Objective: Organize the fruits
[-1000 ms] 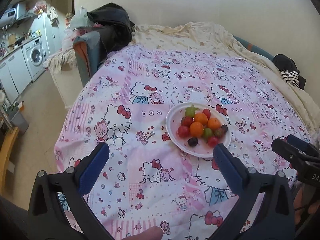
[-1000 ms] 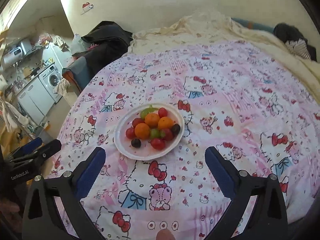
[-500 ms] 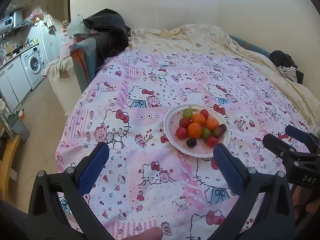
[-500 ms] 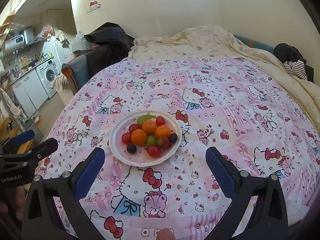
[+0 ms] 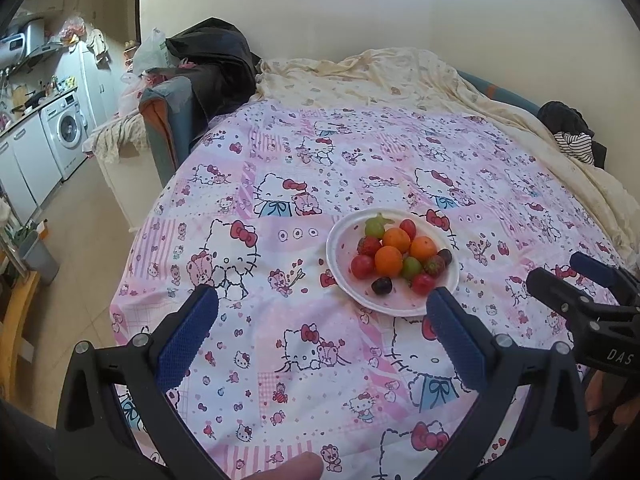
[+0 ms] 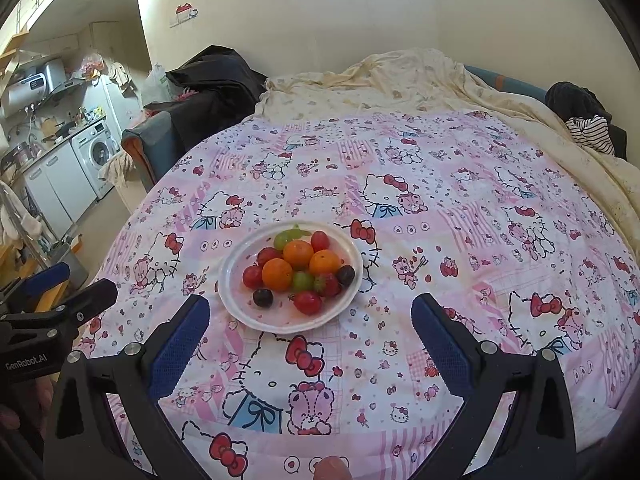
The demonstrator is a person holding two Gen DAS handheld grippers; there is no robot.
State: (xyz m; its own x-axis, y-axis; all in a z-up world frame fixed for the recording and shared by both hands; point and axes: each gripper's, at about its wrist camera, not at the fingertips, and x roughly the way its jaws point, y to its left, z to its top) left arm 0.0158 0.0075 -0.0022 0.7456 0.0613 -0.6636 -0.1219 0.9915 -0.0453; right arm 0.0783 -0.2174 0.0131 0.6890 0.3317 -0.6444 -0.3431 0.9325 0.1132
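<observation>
A white plate [image 5: 340, 256] [image 6: 240, 312] lies on the pink Hello Kitty bedspread [image 5: 304, 184] [image 6: 440, 216]. It holds three oranges [image 5: 389, 261] [image 6: 277, 274], red tomatoes [image 5: 362, 266] [image 6: 307, 302], green grapes [image 5: 412, 267] [image 6: 303, 280], dark grapes [image 5: 381, 285] [image 6: 263, 297] and a strawberry [image 5: 434, 266] [image 6: 327, 285]. My left gripper [image 5: 322, 336] is open and empty, in front and to the left of the plate. My right gripper [image 6: 310, 340] is open and empty, in front of the plate. Each gripper shows at the edge of the other's view.
A cream blanket [image 5: 384, 80] [image 6: 400, 84] lies bunched at the bed's far side. Dark clothes [image 5: 212, 60] [image 6: 216, 80] hang over a chair at the back left. Striped clothing [image 5: 576, 146] [image 6: 592, 132] lies at the far right. A washing machine [image 5: 66, 134] [image 6: 98, 152] stands left.
Both grippers have drawn back and tilted up a little, so the plate sits slightly farther and more of the wall shows. Both stay open and empty.
</observation>
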